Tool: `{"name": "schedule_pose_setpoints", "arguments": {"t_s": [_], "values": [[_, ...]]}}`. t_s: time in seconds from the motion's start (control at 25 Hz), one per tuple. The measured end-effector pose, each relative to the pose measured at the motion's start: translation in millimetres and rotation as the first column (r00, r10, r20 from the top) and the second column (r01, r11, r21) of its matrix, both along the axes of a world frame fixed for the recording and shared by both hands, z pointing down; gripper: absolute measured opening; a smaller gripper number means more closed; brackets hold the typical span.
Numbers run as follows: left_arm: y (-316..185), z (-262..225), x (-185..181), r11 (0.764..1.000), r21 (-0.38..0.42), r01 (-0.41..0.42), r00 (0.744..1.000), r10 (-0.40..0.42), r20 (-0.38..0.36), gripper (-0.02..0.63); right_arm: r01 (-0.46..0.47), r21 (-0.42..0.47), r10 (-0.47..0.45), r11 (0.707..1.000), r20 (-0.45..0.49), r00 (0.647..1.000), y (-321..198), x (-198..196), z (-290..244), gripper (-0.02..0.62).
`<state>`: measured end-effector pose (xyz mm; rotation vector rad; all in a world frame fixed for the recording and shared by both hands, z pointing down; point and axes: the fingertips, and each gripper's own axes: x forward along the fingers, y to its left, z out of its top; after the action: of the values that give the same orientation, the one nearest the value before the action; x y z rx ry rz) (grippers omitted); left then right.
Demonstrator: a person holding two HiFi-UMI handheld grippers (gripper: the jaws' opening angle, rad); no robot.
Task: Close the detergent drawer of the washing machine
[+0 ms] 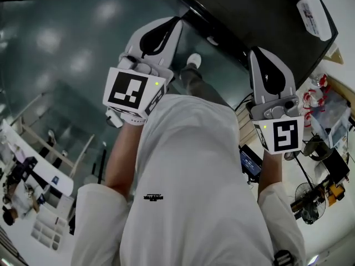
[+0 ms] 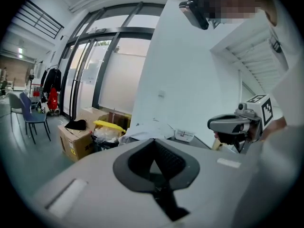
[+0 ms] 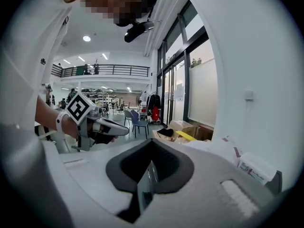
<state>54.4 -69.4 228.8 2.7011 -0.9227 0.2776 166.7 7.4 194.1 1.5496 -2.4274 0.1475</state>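
Observation:
No washing machine or detergent drawer shows in any view. In the head view both grippers are held up in front of the person's white shirt. My left gripper (image 1: 176, 21) points up and away over the dark glossy floor, and its jaws meet at the tip with nothing between them (image 2: 153, 140). My right gripper (image 1: 254, 51) is level with it at the right, near a dark table, jaws likewise together and empty (image 3: 152, 141). Each gripper view shows the other gripper: the right gripper (image 2: 229, 123) and the left gripper (image 3: 113, 126).
A dark table (image 1: 260, 21) with white packs stands ahead to the right. Cables, a fan (image 1: 308, 196) and small gear crowd the floor at the right. Cardboard boxes (image 2: 76, 139) and a blue chair (image 2: 33, 117) stand by the glass wall. Shelving is at the lower left.

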Motion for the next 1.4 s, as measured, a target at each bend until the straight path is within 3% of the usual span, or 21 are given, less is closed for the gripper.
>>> {"name": "schedule_pose_setpoints", "arguments": {"t_s": [0.76,1.08,1.4], "values": [[18.3,-82.8,-36.3,0.985,0.130,0.112,0.993,-0.105,-0.054,0.017,-0.089,0.075,0.091,0.993,-0.021,0.996,24.4,44.0,-36.8,0.002],[18.6,-103.9,-45.9,0.976,0.158,0.149,0.987,-0.137,-0.089,0.017,-0.113,0.082,0.115,0.990,-0.021,0.993,31.6,60.8,-47.6,0.002],[33.7,-96.8,-44.7,0.979,0.137,0.151,0.986,-0.139,-0.094,0.017,-0.134,0.073,0.134,0.988,-0.008,0.991,45.0,63.9,-50.6,0.002]]}}
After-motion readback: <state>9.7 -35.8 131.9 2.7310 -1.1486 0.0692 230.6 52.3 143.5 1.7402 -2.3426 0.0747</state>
